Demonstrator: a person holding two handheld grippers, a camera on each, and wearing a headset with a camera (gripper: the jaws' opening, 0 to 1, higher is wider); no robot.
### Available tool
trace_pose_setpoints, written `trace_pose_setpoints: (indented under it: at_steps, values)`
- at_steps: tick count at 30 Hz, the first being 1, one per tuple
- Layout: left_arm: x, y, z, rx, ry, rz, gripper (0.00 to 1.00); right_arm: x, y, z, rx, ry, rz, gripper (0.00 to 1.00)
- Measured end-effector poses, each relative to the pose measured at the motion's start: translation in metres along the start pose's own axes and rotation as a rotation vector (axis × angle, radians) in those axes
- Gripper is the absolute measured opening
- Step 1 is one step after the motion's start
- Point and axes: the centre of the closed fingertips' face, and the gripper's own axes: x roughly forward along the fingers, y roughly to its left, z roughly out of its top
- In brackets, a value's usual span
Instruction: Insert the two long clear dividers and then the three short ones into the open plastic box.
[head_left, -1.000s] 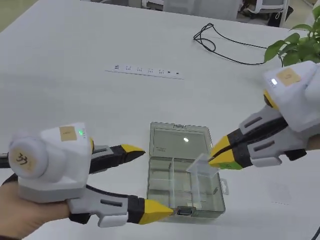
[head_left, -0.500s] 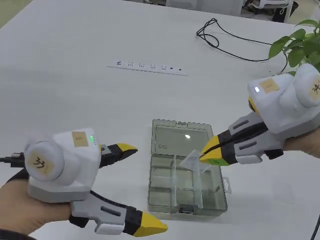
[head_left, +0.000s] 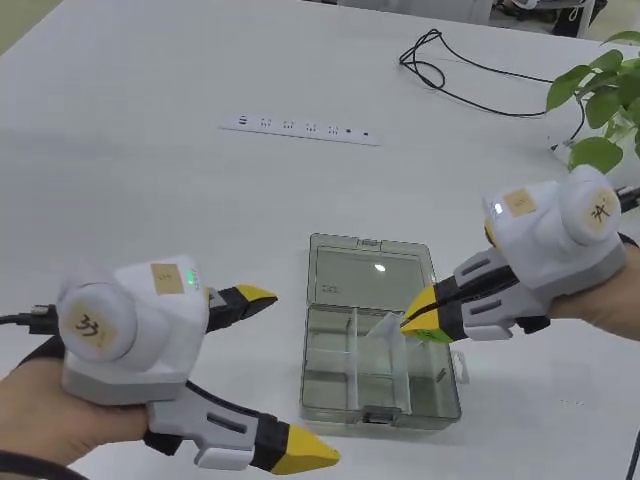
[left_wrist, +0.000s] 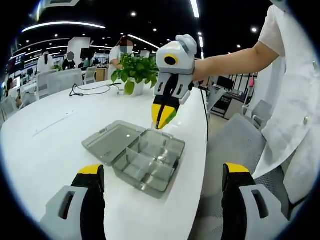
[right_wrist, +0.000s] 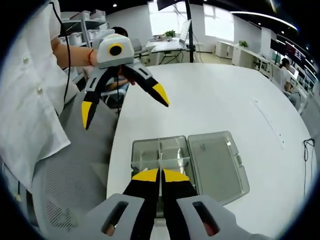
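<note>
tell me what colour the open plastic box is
The plastic box is a translucent grey-green, lid and base alike; it shows best in the head view.

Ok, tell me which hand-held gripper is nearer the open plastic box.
Right. The right hand-held gripper is over the box, shut on a clear divider. The left hand-held gripper hangs open beside the box, not touching it.

1. Box: smoky clear plastic, glossy; the lid mirrors a lamp.
2. Divider: clear, smooth plastic.
3. Bench: white, smooth, faint sheen.
4. Left gripper, right gripper: matt white and grey plastic shells, yellow tips.
5. Power strip: white plastic.
</note>
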Motion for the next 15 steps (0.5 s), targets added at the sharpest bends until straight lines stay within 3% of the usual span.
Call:
trace_pose_setpoints:
  at_steps: [15]
  values:
    - [0.0012, -0.0020, -0.0002, -0.008, -0.005, -0.005, 1.00, 0.0065, -0.0006, -0.0076, -0.009, 0.021, 0.000, 0.03]
